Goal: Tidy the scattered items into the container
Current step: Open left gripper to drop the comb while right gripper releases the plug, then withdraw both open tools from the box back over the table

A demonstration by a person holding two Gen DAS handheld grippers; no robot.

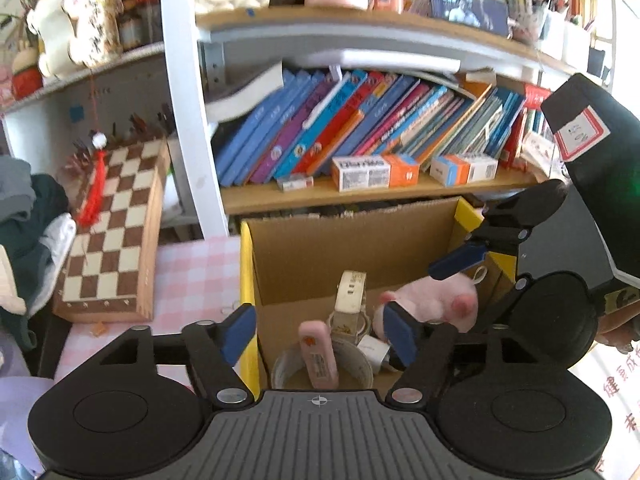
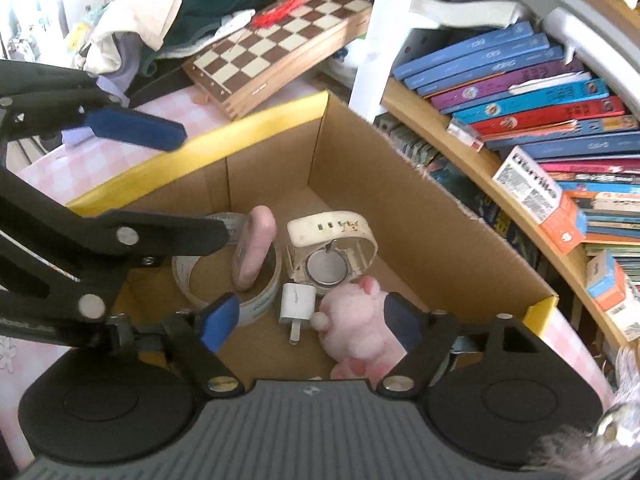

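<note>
The box (image 2: 400,184) on the bench (image 1: 192,272) already holds the tape (image 2: 224,280), pink case (image 2: 256,248), watch (image 2: 332,240), plug (image 2: 296,300) and pink toy (image 2: 356,328), both grippers (image 1: 320,332) (image 2: 308,324) hang above with fingers spread and empty, and no stray things show.

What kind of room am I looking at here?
Most likely a lived-in bedroom or study at home: a bookshelf packed with colourful books, a chessboard leaning beside a pile of clothes, and a desk with a pink checked cloth.
</note>
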